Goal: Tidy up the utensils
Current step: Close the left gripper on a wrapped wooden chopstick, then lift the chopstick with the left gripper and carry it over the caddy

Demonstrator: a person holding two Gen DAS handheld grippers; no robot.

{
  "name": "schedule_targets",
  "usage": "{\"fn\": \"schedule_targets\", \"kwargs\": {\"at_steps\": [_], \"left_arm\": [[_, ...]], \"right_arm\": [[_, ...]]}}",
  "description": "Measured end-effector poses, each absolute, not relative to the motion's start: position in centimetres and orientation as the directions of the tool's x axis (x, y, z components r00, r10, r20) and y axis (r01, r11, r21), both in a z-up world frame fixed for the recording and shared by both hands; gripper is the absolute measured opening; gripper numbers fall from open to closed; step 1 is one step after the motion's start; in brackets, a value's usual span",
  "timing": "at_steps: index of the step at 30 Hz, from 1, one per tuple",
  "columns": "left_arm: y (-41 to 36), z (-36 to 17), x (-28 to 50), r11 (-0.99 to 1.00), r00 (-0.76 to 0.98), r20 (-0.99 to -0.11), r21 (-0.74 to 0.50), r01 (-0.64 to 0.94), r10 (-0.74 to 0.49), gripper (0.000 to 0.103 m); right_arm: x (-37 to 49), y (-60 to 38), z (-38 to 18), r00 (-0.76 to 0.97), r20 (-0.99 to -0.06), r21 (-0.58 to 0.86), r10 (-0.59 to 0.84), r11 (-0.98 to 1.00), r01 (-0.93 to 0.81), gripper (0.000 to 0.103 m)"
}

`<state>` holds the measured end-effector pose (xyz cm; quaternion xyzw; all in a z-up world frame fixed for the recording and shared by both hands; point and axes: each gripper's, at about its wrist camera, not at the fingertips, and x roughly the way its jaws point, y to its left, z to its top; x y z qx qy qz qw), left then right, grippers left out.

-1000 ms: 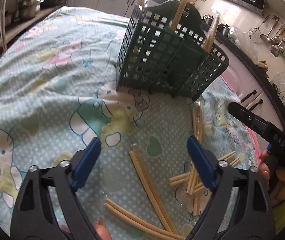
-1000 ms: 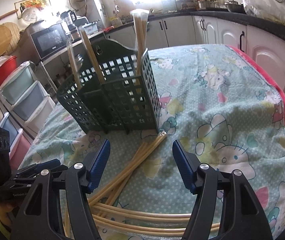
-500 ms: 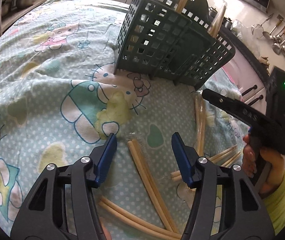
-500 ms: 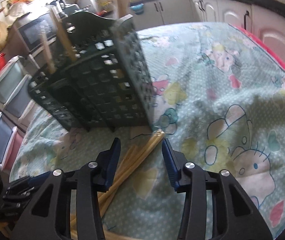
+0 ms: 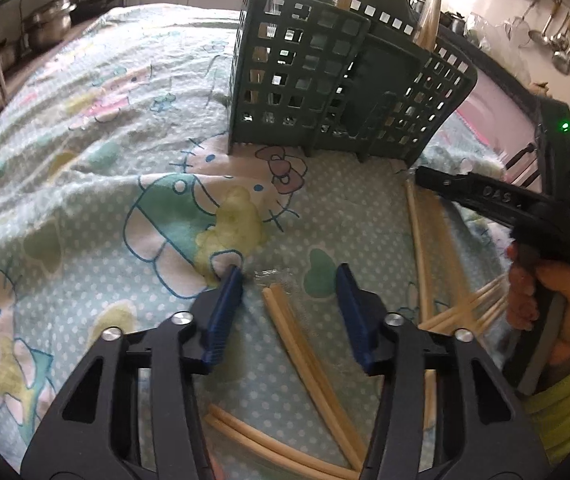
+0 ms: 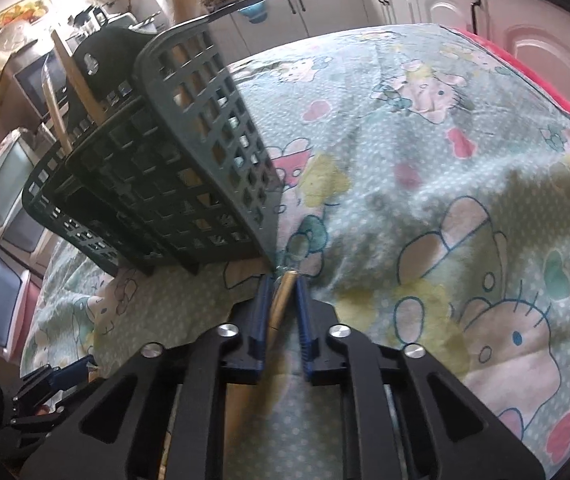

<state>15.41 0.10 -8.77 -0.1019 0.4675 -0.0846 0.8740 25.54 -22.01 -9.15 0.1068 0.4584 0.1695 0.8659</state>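
Green slotted utensil basket (image 5: 349,80) stands upright on the tabletop cloth (image 5: 85,184), cartoon-cat print; a few wrapped chopstick pairs stick up out of its compartments. Used as landmark.

Left claw (image 5: 289,280): jaws have just been closing, now partly open, blue pads (image 5: 225,312) apart. Between them lies the tip of a wrapped chopstick pair (image 5: 305,352), flat on the cloth, in front of the basket's near face and well apart from it. Pair sits nearer the middle of the gap; neither pad touches it. Clear wrapper end (image 5: 277,276) pokes out just ahead of the tip. Nothing gripped.

A second chopstick pair (image 5: 277,444) lies flat crosswise at the bottom edge, farther from the basket, partly under the claw body. More loose chopsticks (image 5: 419,240) lie to the right of the left claw, running from near the basket's right foot toward the camera, some crossing.

Right claw (image 6: 285,284): jaws have just been closing, now nearly together, pinched on the tip of another wrapped chopstick pair (image 6: 281,300). Pads press both sides of it. Grip point is just beside the basket's (image 6: 173,168) near lower corner, close to touching; cannot tell if wrapper end contacts the basket. Rest of that pair runs back under the claw body, low over the cloth.

In the left view the right claw's body (image 5: 497,204) shows from the side, held by a hand (image 5: 541,300) with a yellow-green sleeve (image 5: 569,396), to the right of the basket.
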Motion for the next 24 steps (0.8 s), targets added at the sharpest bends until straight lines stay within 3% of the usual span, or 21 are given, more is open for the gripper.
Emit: {"fn": "schedule_targets", "kwargs": {"at_steps": [3, 13, 24], "left_arm": [[0.6, -8.9, 15.5, 0.969, 0.555, -0.802, -0.245, 0.032, -0.221, 0.02], [2.0, -8.7, 15.6, 0.95, 0.57, -0.779, -0.312, 0.013, -0.263, 0.005], [2.6, -4.2, 15.3, 0.932, 0.66, -0.687, -0.359, 0.056, -0.304, 0.003]], "right_arm": [[25.4, -23.0, -9.1, 0.536, -0.744, 0.367, 0.398, 0.915, -0.171, 0.007], [23.2, -24.9, -6.7, 0.609, -0.677, 0.407, 0.412, 0.9, -0.156, 0.006], [20.3, -25.1, -2.1, 0.698, -0.577, 0.395, 0.424, 0.893, -0.216, 0.006]]}}
